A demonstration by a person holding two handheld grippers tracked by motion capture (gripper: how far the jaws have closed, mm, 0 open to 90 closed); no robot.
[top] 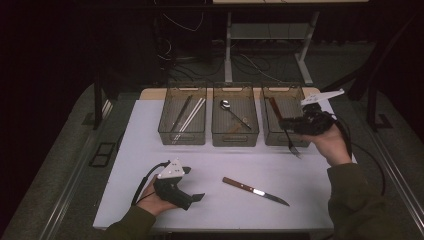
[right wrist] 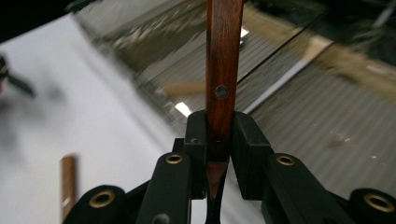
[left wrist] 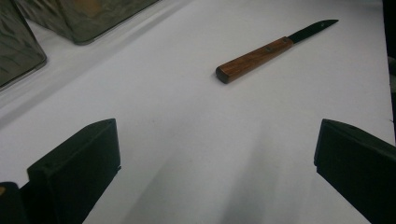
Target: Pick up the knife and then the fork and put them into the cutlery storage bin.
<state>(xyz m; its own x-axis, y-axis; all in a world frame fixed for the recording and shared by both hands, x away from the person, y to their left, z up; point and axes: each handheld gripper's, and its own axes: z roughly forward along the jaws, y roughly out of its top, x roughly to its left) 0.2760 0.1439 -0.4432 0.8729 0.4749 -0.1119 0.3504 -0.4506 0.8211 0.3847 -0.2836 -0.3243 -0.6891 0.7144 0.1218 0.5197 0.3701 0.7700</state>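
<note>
Sorted: chopsticks (top: 187,114), spoon (top: 234,114) in bins.
Right hand-held gripper (top: 291,125): clamps fork (top: 290,140), far-right corner.
Left hand-held gripper (top: 192,197): wide, empty.
Left: knife (top: 255,191), near edge of surface (top: 150,150).

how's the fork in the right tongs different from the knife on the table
The fork is clamped by its handle in the right tongs and held off the table near the right bin; the knife lies flat and untouched on the white table.

The fork's metal end hangs down toward the table, while the knife's blade rests level, pointing away from the open left tongs.

Both have brown wooden handles with a rivet.
</note>
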